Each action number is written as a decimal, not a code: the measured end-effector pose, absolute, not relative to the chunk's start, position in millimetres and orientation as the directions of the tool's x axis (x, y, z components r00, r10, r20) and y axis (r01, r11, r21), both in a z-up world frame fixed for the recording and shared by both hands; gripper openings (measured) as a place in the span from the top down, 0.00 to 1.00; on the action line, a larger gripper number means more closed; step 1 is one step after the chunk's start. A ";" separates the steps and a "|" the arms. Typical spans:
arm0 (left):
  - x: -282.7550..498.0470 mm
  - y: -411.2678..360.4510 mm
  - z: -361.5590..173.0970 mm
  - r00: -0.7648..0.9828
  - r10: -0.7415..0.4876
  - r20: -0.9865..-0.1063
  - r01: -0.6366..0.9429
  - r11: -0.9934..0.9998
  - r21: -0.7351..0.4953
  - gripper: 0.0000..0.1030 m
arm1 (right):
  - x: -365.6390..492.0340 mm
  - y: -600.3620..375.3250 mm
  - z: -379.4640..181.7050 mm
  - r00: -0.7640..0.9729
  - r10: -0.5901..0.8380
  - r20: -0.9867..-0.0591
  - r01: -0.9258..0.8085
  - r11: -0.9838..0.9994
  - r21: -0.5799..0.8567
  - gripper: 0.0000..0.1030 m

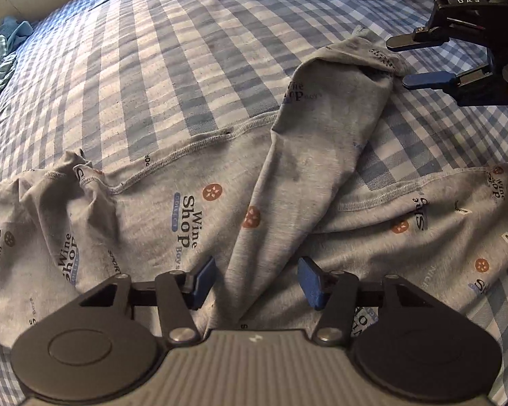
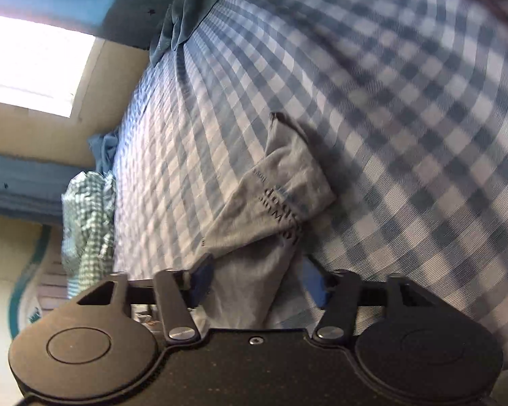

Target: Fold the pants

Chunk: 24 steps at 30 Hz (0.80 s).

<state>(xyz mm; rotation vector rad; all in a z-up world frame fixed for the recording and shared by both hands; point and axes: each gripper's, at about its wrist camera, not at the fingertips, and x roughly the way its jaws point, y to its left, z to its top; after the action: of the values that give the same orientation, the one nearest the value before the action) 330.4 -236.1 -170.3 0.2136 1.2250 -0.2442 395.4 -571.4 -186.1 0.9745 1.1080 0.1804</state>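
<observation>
Item: grey printed pants, spread crumpled on the checked bed, one leg thrown up across the rest. Left gripper: jaws about half open, straddling that leg's base, gripping nothing. Right gripper: jaws parted beside the leg's cuff, empty. We judge: pinch cuff and base, draw the leg flat.

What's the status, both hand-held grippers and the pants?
Left hand-held gripper open over pants. Right hand-held gripper open at the leg end. Pants unfolded on checked bedsheet. Nothing obstructing.
</observation>
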 end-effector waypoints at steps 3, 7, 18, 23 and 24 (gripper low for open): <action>333.0 -227.7 -167.6 0.325 -0.084 -0.942 0.268 0.963 0.007 0.43 | 399.1 -563.9 -190.1 0.518 0.594 -0.616 0.356 0.505 0.786 0.53; 338.0 -219.8 -169.0 0.304 -0.102 -0.947 0.231 0.972 -0.031 0.50 | 408.5 -558.2 -200.2 0.534 0.553 -0.639 0.455 0.449 0.769 0.53; 332.1 -233.8 -161.1 0.302 -0.068 -0.951 0.298 0.954 0.027 0.99 | 397.7 -580.3 -223.6 0.636 0.428 -0.642 0.625 0.203 0.754 0.94; 319.0 -237.9 -138.8 0.385 -0.055 -0.921 0.353 0.931 0.092 0.99 | 398.4 -595.8 -177.0 0.695 0.368 -0.618 0.519 0.339 0.785 1.00; 314.9 -239.1 -131.7 0.413 -0.058 -0.909 0.371 0.922 0.110 0.99 | 395.8 -598.6 -162.2 0.709 0.361 -0.606 0.483 0.378 0.790 1.00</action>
<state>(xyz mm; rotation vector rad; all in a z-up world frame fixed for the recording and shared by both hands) 314.9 -239.1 -131.7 0.3167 1.1171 -0.2752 395.8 -598.6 -162.2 1.2206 0.8328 -0.0909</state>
